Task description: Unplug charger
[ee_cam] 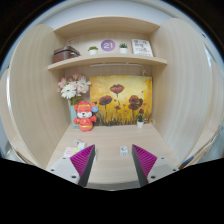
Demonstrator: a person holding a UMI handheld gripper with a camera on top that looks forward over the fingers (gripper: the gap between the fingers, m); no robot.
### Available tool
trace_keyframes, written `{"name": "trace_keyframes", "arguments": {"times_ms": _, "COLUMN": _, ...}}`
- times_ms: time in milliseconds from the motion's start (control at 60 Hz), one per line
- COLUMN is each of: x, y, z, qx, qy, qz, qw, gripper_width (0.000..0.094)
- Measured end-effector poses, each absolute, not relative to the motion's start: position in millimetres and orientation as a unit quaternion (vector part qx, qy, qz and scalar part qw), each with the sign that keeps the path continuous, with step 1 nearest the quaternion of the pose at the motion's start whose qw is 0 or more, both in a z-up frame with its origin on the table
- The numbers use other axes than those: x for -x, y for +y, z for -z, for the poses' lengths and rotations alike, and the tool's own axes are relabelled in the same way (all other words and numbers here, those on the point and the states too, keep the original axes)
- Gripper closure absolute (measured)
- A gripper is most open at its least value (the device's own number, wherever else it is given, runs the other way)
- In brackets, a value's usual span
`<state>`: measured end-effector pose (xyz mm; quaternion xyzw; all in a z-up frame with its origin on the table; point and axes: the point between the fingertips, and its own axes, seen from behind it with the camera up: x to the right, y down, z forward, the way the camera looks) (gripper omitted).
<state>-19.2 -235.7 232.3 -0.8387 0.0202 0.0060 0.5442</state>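
On the pale wooden desk [105, 150], at its left, a vase of white flowers [71, 92] stands against the back wall, and just beside it sits a small red and white figurine [85, 115]. Behind these, across the back wall, leans a painting of red poppies [122, 100], with a tiny potted plant [140, 118] at its right end. Above, a shelf [105, 60] carries a dark box [66, 52], a small green plant [93, 49], a round purple clock [108, 45], another little plant [124, 47] and a framed card [142, 47]; what the box holds cannot be seen. Nearer, the gripper [113, 160] hangs over the desk with its fingers spread wide and nothing held between the purple pads [82, 158]. Just ahead of the right finger a small white block [124, 151] rests on the desk, probably the charger, though it is too small to be sure, and no cable or socket can be made out. By this showing the task is barely begun: the gripper is well apart from any grip, and approach, closing and pulling all remain.
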Motion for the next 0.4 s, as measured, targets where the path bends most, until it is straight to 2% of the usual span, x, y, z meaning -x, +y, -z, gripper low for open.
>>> {"name": "trace_keyframes", "arguments": {"times_ms": 400, "x": 40.1, "y": -271.9, "z": -224.8, "qx": 0.85, "qy": 0.014, "qz": 0.0, "qw": 0.526, "gripper_width": 0.0213}}
